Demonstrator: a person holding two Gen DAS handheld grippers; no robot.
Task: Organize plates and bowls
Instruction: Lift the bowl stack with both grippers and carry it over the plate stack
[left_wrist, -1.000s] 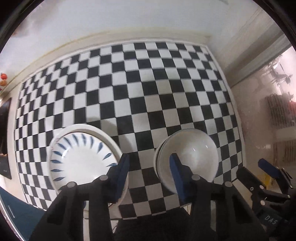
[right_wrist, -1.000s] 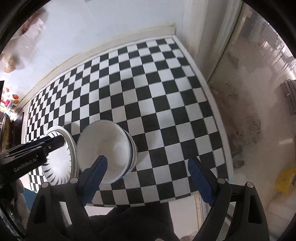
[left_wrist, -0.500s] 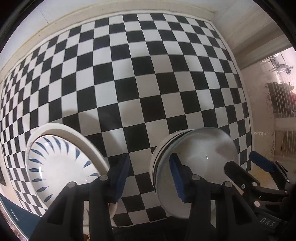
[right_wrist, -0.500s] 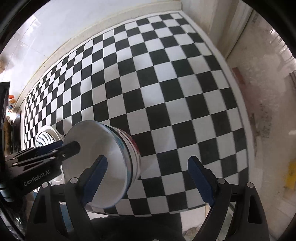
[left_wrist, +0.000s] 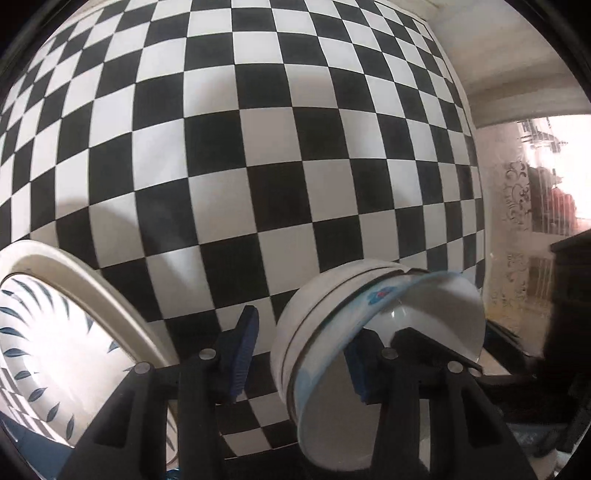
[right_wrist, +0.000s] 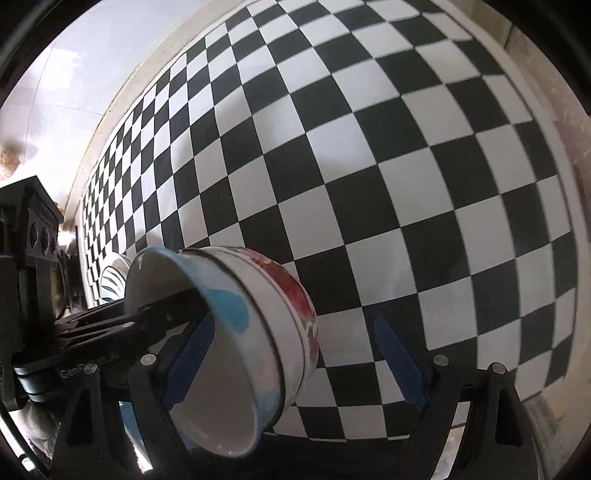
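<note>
A stack of white bowls (left_wrist: 332, 332) stands near the front edge of the checkered tablecloth; it also shows in the right wrist view (right_wrist: 258, 321), with blue and red patterns on the sides. My left gripper (left_wrist: 303, 358) is open, with its right finger inside the top bowl and its left finger outside the bowls' wall. My right gripper (right_wrist: 295, 358) is open, with its left finger inside the top bowl and its right finger outside, to the right of the stack. A white plate with blue leaf marks (left_wrist: 55, 332) lies left of the bowls.
The black-and-white checkered tablecloth (left_wrist: 295, 147) stretches away to a white wall. The table's right edge (right_wrist: 554, 147) borders a frosted glass door. Small items stand at the far left (right_wrist: 11, 162).
Both grippers have moved down and forward to the bowl stack. Each now has one finger inside the top bowl, where before they hovered above it.
</note>
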